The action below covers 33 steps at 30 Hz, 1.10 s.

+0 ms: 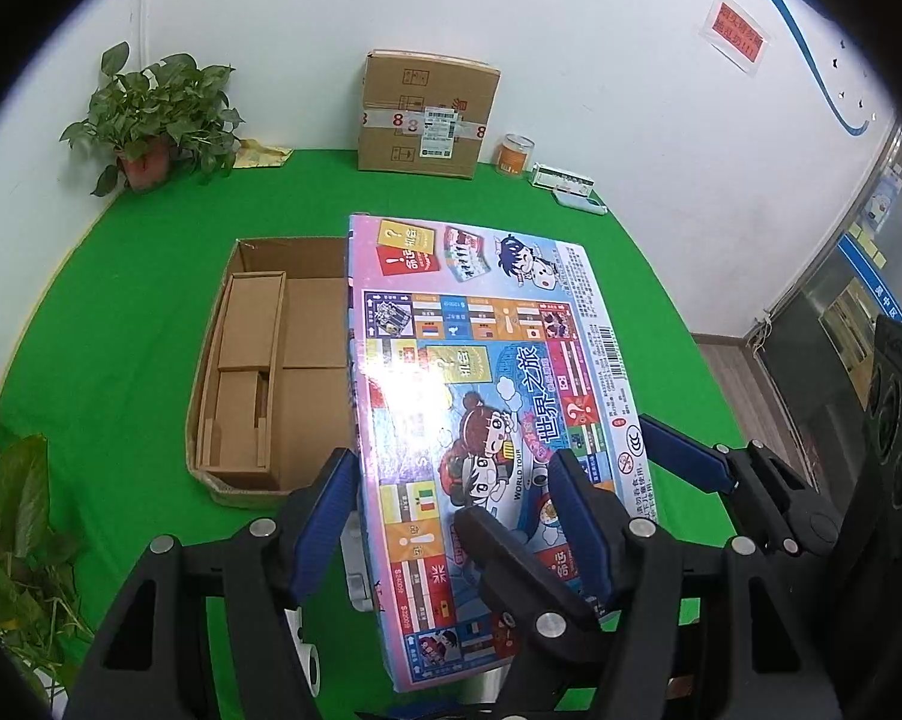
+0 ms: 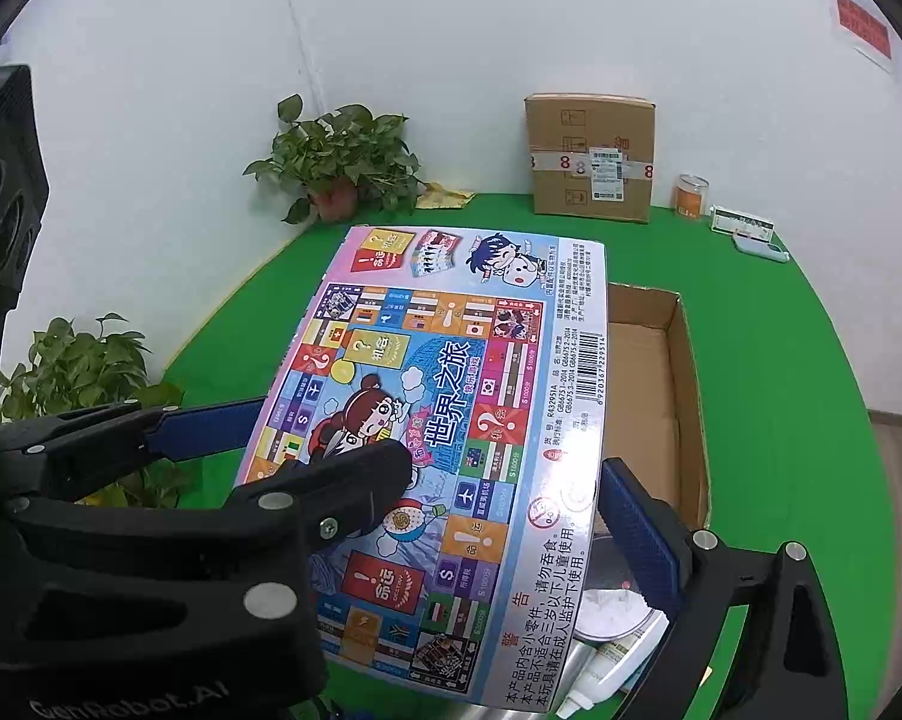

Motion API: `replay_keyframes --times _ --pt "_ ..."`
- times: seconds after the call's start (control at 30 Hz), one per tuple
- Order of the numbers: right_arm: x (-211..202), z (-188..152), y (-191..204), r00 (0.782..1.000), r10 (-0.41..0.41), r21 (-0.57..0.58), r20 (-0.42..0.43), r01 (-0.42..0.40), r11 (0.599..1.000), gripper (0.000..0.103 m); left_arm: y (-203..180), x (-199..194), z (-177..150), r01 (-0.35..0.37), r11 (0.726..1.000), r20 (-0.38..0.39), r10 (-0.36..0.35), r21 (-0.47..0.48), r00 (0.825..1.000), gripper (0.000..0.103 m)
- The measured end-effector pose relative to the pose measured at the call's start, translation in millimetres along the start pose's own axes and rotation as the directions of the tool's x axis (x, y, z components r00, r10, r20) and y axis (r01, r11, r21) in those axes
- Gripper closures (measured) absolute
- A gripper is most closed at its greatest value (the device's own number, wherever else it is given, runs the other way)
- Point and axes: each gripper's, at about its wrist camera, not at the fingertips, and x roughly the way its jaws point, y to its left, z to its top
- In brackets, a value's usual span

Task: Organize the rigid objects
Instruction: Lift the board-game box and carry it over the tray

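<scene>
A flat, colourful board game box [image 1: 481, 390] [image 2: 451, 396] hangs tilted above the green table. My left gripper [image 1: 454, 504] is shut on it, one finger at its left edge and the other on its printed face. My right gripper [image 2: 505, 468] is shut on it too: a black finger lies on the face and a blue pad [image 2: 637, 534] sits at the right edge. In the left wrist view, the right gripper's blue finger [image 1: 685, 456] runs along the box's right edge. An open cardboard box [image 1: 210, 360] [image 2: 688, 372] with smaller cartons inside lies beneath, partly covered.
At the back wall stand a sealed carton [image 1: 426, 114], a potted plant [image 1: 156, 120], an orange can [image 1: 514, 156] and small white packs [image 1: 562, 180]. More leaves [image 1: 18, 510] crowd the left edge. A metal pot and a white bottle [image 2: 583, 696] lie under the game box.
</scene>
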Motion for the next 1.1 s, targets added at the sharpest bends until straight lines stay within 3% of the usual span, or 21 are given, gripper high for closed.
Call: replay_keyframes --times 0.33,0.63,0.83,1.1 --pt "49.0 22.1 4.7 0.999 0.004 0.021 -0.038 -0.003 1.000 0.009 17.3 24.2 20.0 -0.030 1.000 -0.031 0.029 -0.006 0.999 0.039" --pt "117.4 48.9 23.3 0.994 0.008 0.002 -0.108 -0.007 1.000 0.009 64.1 55.5 38.1 -0.026 0.998 -0.086 0.022 -0.049 0.996 0.039" --pt "177.9 62.5 29.5 0.980 -0.023 -0.024 -0.196 0.019 1.000 0.009 94.8 95.2 45.7 0.012 0.995 -0.145 -0.026 -0.094 0.989 0.039" --pt "263.5 69.0 18.9 0.946 -0.061 -0.023 -0.317 0.057 0.998 0.009 117.7 154.9 52.6 0.052 0.991 -0.229 -0.079 -0.121 0.970 0.039"
